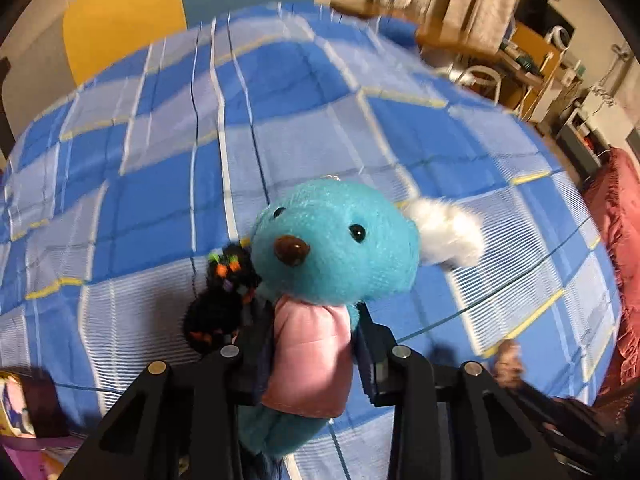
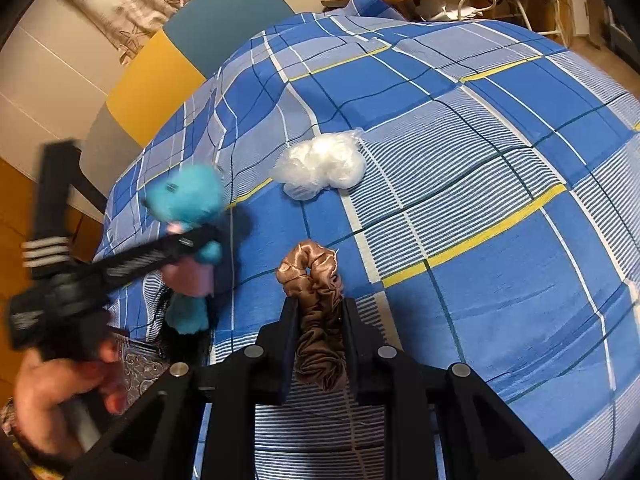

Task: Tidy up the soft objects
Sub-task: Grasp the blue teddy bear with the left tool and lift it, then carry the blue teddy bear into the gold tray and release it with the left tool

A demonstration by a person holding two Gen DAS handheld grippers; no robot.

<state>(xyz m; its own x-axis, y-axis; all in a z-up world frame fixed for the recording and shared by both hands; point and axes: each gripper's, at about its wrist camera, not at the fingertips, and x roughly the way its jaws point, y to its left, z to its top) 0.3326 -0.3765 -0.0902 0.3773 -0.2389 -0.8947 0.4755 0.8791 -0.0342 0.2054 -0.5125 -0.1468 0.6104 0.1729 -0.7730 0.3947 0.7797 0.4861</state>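
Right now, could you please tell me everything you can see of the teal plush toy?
The plush toy is a teal animal of fuzzy fabric with a brown nose, black bead eyes, one white fluffy ear and a pink satin-like bib or shirt. The left gripper is clamped on its pink torso, head pointing away from the gripper, lifted above the plaid bedspread. A black fuzzy item with orange and green specks sits against its side.

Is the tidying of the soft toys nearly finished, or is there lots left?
Not finished; no sorted pile is visible. In hand: the left gripper is squeezing the teal plush bear by its pink middle, and the right gripper is shut on the brown satin scrunchie. Left to do: the white fluffy bundle lies untouched on the blue checked bedspread, and both held things need a spot.
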